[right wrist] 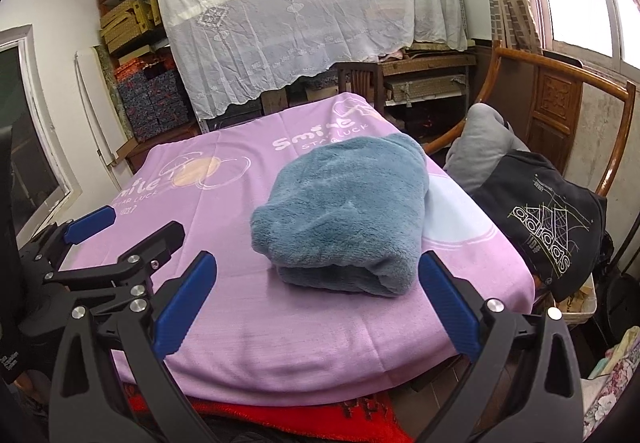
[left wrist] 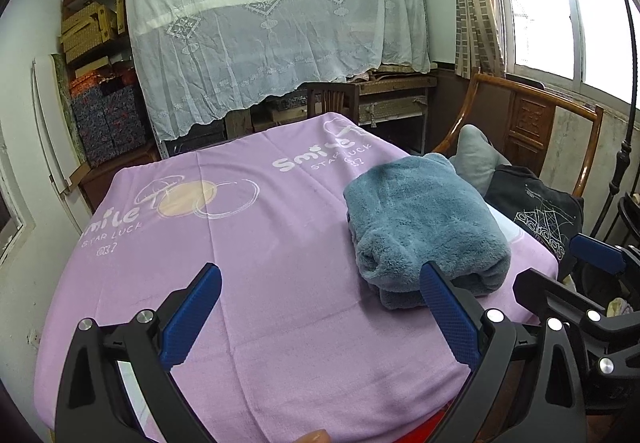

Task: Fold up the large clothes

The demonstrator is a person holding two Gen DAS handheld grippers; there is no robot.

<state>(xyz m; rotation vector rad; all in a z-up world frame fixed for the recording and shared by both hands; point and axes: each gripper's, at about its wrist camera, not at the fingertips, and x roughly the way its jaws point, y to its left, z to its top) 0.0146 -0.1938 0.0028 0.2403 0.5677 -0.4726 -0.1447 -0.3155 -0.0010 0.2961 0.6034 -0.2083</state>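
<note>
A purple sheet [right wrist: 328, 327] covers the table, and on it, toward 3 o'clock from its middle, lies the blue fleece [right wrist: 344, 215], folded into a thick bundle. At 3 o'clock off the table edge a black hoodie [right wrist: 552, 227] is draped over a wooden chair [right wrist: 560, 99]. Both the left gripper [left wrist: 320, 319] and right gripper [right wrist: 316, 307] hover at 6 o'clock, fingers spread wide, holding nothing.

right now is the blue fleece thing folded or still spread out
Folded. The blue fleece garment sits as a compact bundle on the purple cloth, with stacked layers showing at its near edge.
</note>
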